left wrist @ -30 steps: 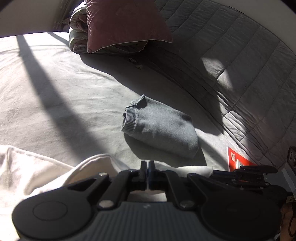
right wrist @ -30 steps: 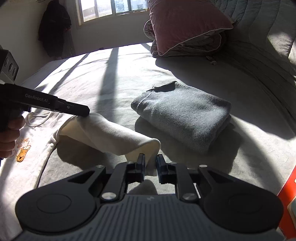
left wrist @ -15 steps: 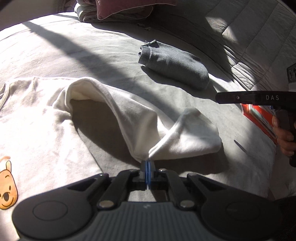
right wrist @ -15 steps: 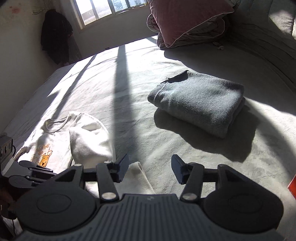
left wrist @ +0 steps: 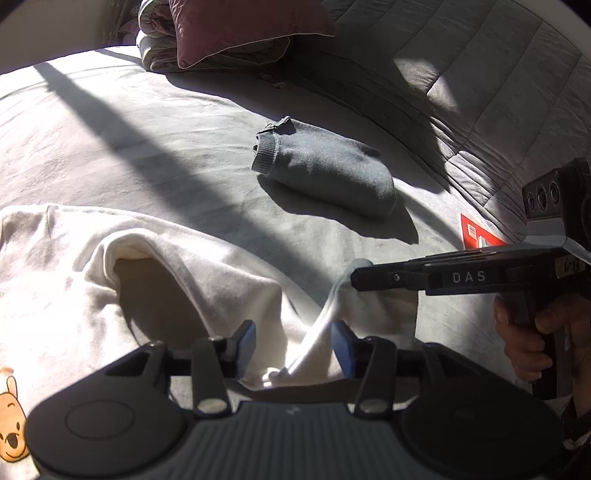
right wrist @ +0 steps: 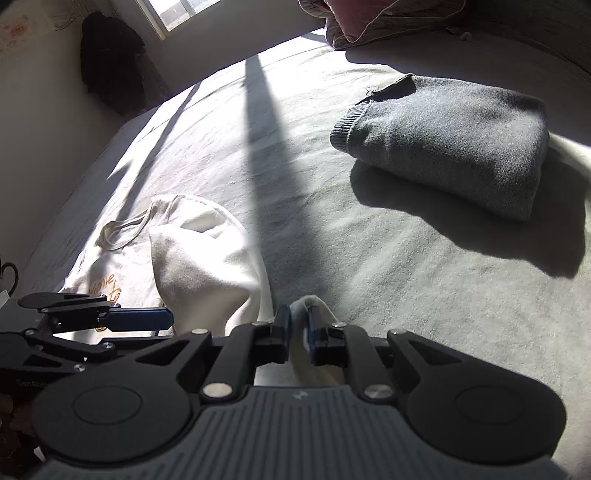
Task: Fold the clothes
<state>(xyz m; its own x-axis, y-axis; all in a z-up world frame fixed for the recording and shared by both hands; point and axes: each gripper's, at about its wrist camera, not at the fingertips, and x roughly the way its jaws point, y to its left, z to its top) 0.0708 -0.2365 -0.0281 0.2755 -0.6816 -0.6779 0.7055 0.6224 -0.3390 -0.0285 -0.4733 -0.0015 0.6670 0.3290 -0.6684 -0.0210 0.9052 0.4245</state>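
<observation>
A white shirt (left wrist: 192, 280) with a bear print (left wrist: 11, 435) lies spread on the bed, one sleeve folded across its body. My left gripper (left wrist: 292, 343) stands open just over the sleeve's end, with cloth lying loose between its blue pads. My right gripper (right wrist: 299, 325) is shut on the white sleeve edge (right wrist: 314, 302); the left wrist view shows its tip (left wrist: 356, 277) pinching that cloth from the right. One blue pad (right wrist: 140, 319) of the left gripper shows at the left of the right wrist view. Beyond lies a folded grey sweater (left wrist: 325, 170) (right wrist: 443, 140).
A maroon pillow (left wrist: 243, 26) rests on a folded quilt at the head of the bed, beside a quilted headboard (left wrist: 480, 74). A red packet (left wrist: 476, 236) lies at the bed's right edge. A hand (left wrist: 532, 332) grips the right handle. A dark garment (right wrist: 110, 62) hangs by the window.
My left gripper, shut on the sleeve half a second ago, has opened and let it go. My right gripper, open then, has closed on the sleeve's end.
</observation>
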